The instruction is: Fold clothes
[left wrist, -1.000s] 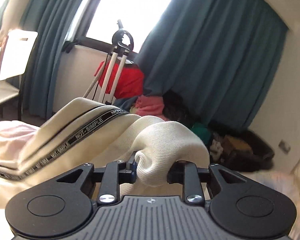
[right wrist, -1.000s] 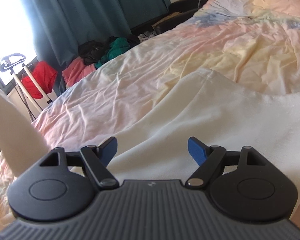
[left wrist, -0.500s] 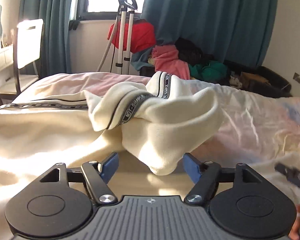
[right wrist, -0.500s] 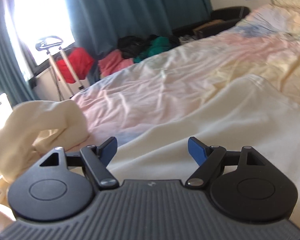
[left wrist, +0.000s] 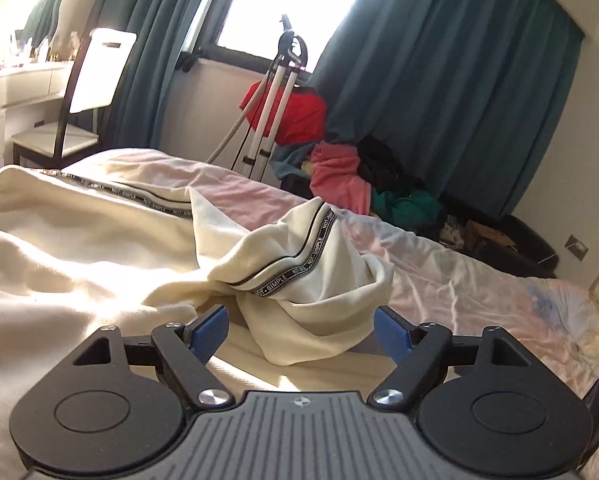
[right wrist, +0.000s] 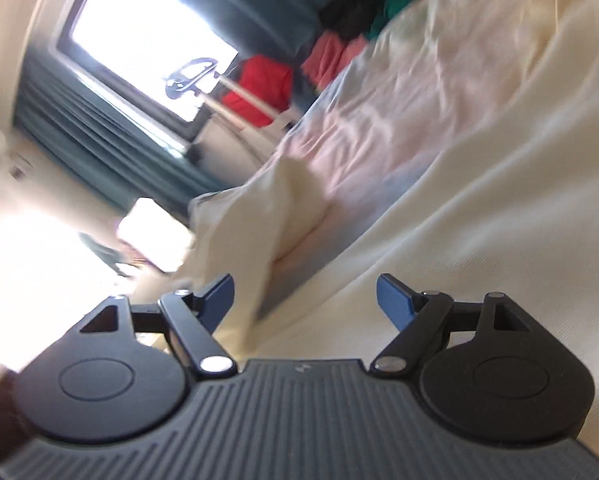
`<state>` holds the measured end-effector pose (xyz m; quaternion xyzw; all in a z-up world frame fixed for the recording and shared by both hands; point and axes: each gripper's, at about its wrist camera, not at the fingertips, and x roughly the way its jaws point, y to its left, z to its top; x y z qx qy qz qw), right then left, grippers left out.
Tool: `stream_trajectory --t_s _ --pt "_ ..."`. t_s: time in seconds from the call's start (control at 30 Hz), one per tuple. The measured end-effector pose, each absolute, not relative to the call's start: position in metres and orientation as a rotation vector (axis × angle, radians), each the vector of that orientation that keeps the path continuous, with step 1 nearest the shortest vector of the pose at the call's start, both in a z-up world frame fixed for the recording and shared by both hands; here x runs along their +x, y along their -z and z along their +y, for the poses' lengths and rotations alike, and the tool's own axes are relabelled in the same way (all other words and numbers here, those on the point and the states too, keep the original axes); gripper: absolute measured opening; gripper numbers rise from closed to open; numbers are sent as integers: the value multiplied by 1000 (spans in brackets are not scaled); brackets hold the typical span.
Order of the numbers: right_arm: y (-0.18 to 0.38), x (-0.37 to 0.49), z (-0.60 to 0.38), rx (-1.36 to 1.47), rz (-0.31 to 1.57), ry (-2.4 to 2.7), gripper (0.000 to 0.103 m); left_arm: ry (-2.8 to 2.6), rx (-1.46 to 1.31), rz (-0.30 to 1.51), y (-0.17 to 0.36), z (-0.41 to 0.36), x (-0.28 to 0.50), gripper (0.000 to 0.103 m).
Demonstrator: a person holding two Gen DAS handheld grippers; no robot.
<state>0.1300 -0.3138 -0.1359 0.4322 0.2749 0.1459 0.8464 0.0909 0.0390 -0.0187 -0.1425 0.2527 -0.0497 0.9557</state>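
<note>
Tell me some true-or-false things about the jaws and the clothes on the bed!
1. The left gripper has its jaws open. True.
2. The left gripper is squeezing the cream garment. False: the bunched cloth lies loose on the bed between the open jaws.
3. The garment's black stripe has words on it. True.
4. The right gripper is shut. False: its jaws are wide apart, holding nothing.
5. The curtains are bright yellow. False: they are dark teal.
</note>
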Motion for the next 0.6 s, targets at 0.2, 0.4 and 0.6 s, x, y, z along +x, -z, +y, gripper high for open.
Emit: stream_trajectory --t_s 0.2,0.4,0.6 --pt "127 162 -300 1004 615 -335 81 96 -250 491 26 54 104 82" --pt "134 248 -258 1064 634 -286 81 35 -336 539 55 93 133 82" --pt "128 326 -215 974 630 -117 80 23 -473 610 89 120 164 82"
